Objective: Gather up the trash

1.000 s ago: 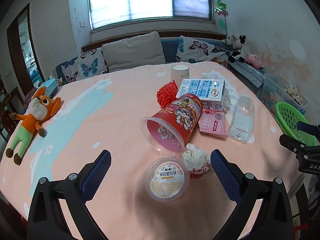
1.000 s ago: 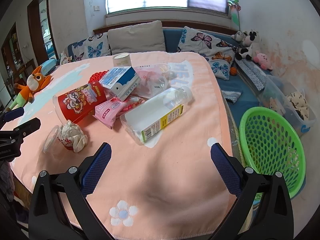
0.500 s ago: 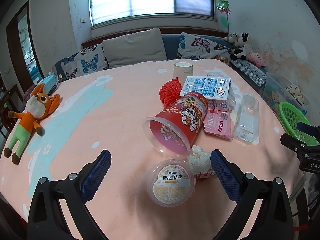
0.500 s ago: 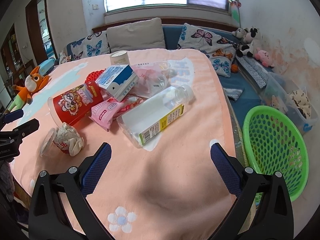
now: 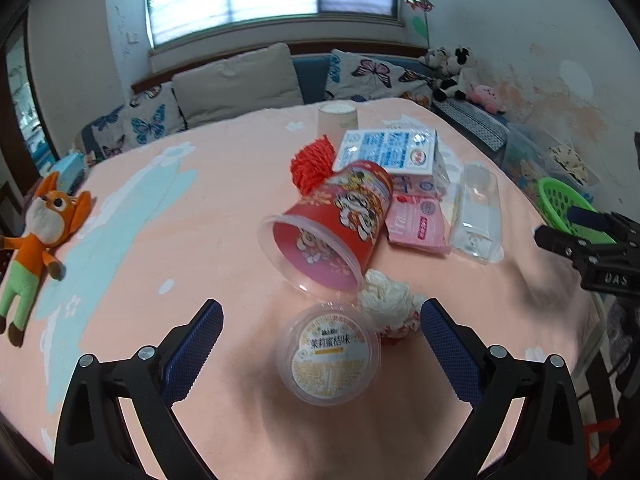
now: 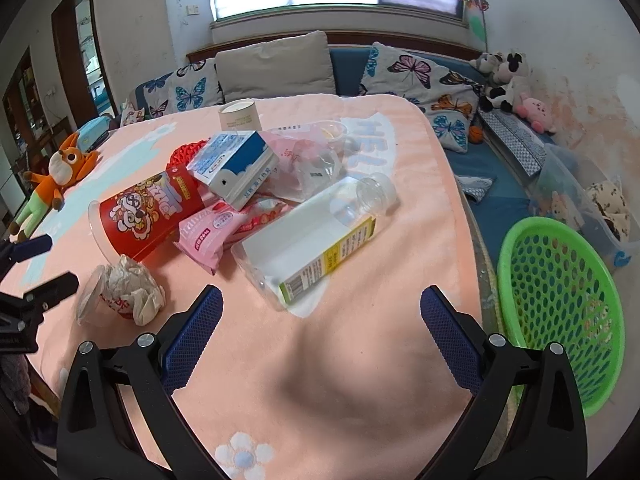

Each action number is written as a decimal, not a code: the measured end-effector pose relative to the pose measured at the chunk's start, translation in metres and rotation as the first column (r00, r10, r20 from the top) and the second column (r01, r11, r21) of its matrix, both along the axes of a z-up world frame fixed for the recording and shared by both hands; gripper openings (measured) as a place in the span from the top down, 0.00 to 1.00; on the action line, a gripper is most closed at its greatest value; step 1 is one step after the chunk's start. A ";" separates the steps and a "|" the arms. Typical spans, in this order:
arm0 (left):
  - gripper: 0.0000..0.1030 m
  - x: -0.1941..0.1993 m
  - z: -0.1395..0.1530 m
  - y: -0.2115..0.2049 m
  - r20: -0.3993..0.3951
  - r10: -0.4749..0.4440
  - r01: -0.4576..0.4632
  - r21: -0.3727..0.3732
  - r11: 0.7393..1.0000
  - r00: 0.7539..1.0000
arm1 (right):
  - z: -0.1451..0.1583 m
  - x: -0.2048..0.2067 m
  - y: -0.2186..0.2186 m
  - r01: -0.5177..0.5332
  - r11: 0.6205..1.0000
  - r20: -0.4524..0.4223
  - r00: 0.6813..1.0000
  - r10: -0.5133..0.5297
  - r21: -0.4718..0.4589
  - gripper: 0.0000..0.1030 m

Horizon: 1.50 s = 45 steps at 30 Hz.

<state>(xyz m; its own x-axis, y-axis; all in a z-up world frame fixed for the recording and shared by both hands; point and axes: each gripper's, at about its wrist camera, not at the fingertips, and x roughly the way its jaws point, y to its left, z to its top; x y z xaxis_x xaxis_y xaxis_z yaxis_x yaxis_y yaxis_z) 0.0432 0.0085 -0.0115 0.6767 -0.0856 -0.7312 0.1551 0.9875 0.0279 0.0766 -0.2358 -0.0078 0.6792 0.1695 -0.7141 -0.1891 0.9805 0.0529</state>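
Clear plastic, the small lidded cup (image 5: 328,354) lies on the table's near edge and now sits closer between the spread jaws of the left gripper (image 5: 320,320) than a second ago, so it looks the first pick. The right gripper (image 6: 320,316), also spread and empty, has closed on the bottle (image 6: 316,236). The green basket (image 6: 560,308) waits off the table's right side.

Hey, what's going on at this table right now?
A person with two hand-held grippers is set to clear trash. The left gripper is open around a small clear cup; the right gripper is open near a plastic bottle. Nothing is picked up yet, and the green basket waits beside the table.
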 end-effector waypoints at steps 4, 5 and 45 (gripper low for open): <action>0.07 -0.002 -0.010 0.005 -0.041 -0.042 0.042 -0.006 0.999 0.998 | 0.001 0.001 0.007 -0.028 1.000 -0.003 1.000 0.028 0.005 0.05; 0.07 -0.002 -0.012 0.005 -0.050 -0.052 0.052 -0.004 0.999 0.997 | 0.001 0.001 0.009 -0.035 0.999 -0.003 0.999 0.035 0.005 0.05; 0.37 -0.003 -0.018 0.052 -0.070 -0.172 0.165 -0.095 0.982 0.983 | -0.034 0.005 0.133 -0.443 0.893 -0.131 0.883 0.450 0.081 0.27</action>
<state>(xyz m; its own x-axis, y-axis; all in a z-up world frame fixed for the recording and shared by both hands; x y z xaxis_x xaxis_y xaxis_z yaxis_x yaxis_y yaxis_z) 0.0401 0.0606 -0.0300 0.5888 -0.2600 -0.7653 0.3175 0.9451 -0.0768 0.0820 -0.1029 -0.0414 0.4153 0.4664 -0.7810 -0.5929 0.7899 0.1565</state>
